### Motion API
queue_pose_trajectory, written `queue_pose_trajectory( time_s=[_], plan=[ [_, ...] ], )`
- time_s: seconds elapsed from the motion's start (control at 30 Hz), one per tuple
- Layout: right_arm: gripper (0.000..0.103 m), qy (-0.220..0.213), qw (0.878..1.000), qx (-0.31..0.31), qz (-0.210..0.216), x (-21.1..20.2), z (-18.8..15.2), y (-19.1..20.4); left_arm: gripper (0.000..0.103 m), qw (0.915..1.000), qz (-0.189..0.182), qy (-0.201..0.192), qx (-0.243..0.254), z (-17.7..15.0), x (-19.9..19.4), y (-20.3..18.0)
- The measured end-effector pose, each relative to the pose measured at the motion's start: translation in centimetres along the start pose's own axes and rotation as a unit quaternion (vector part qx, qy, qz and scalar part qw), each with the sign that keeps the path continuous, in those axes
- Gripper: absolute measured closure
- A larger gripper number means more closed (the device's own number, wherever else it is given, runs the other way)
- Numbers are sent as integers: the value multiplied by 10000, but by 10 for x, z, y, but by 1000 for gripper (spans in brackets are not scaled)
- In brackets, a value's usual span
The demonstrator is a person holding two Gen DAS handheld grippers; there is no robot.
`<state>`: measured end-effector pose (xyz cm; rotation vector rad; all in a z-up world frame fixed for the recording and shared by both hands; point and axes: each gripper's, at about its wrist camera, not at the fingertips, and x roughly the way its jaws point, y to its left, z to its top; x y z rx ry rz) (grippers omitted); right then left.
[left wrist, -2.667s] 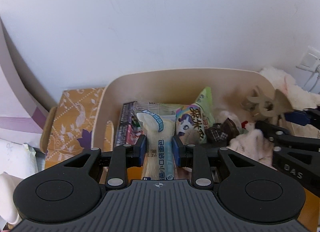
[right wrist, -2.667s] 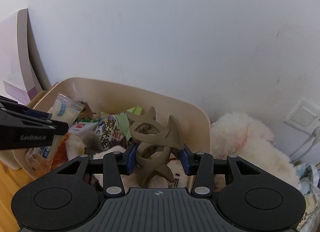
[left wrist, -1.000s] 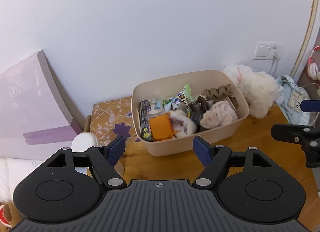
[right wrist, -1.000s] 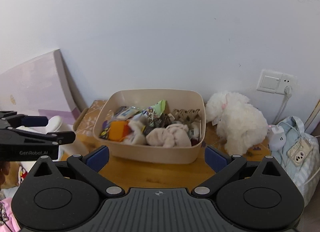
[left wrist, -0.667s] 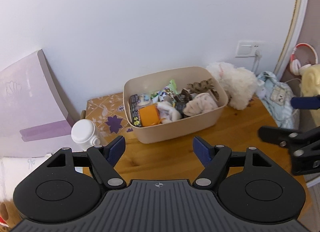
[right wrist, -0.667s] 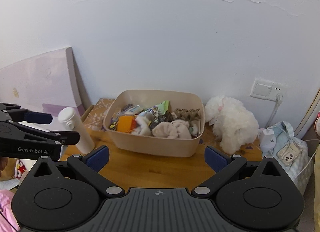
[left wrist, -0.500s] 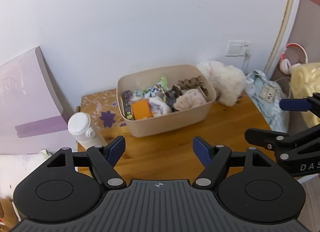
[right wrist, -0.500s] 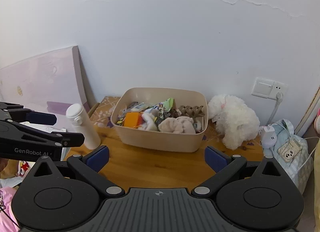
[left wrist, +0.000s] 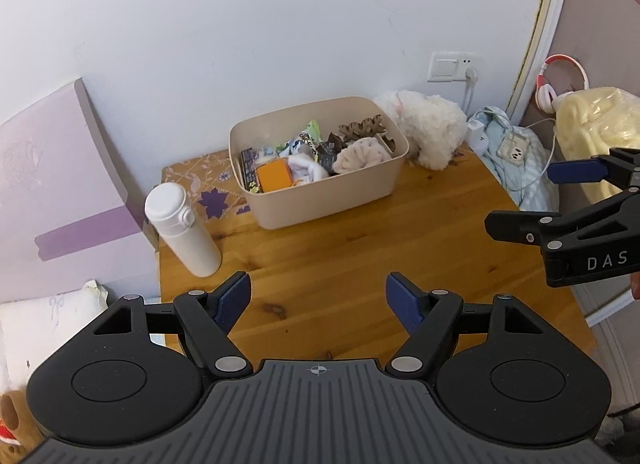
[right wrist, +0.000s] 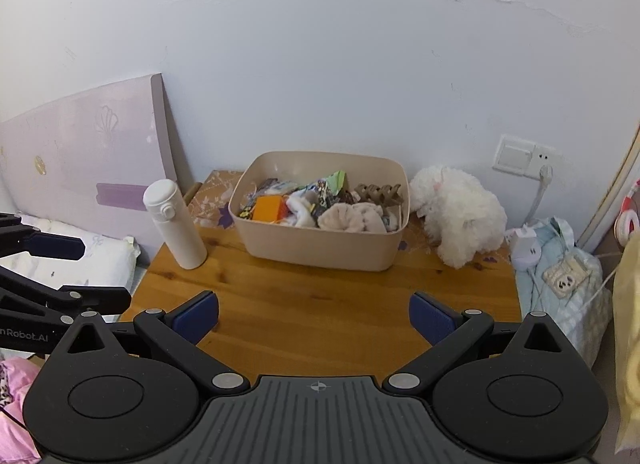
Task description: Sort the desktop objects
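Note:
A beige plastic bin (left wrist: 344, 200) (right wrist: 320, 252) stands at the back of the wooden table (left wrist: 360, 264) (right wrist: 312, 304). It holds snack packets, an orange block (left wrist: 274, 178), a brown hair claw (left wrist: 360, 129) (right wrist: 378, 192) and a beige fluffy item (right wrist: 352, 218). My left gripper (left wrist: 318, 300) is open and empty, well back from the bin over the table's front. My right gripper (right wrist: 314, 318) is open and empty too, also at the front edge. Each gripper shows at the other view's side.
A white bottle (left wrist: 180, 230) (right wrist: 174, 224) stands left of the bin. A white plush dog (left wrist: 428, 132) (right wrist: 460, 212) lies right of it. A patterned box (left wrist: 196, 184) sits behind the bottle. A pale purple board (right wrist: 88, 152) leans on the wall at left. A light blue bag with chargers (right wrist: 560, 272) hangs off the table's right edge.
Both grippers let go of their items in the bin, the bread packet and the hair claw, opened, and pulled back and up away from the bin. The whole table now shows.

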<state>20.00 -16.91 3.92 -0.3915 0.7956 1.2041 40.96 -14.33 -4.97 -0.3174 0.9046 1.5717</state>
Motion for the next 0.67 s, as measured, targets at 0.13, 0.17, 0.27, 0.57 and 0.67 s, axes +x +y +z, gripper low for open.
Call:
queue_pose_trajectory(
  time_s=[0.13, 0.17, 0.27, 0.57, 0.67],
  plan=[
    [0, 15, 10000, 17, -41, -9, -6, 3, 27, 10000, 68, 29, -54, -5, -9, 1],
    [0, 31, 10000, 54, -32, -11, -8, 3, 27, 9999, 126, 38, -41, -6, -11, 1],
    [0, 65, 9999, 133, -3, -17, -12, 3, 27, 9997, 248, -30, -27, -8, -18, 2],
    [0, 125, 9997, 203, -102, -25, -18, -1, 27, 9999, 97, -6, -97, -10, -21, 2],
    [0, 150, 9995, 256, -126, -25, -20, -5, 27, 9998, 48, 48, -191, -10, -19, 3]
  ],
)
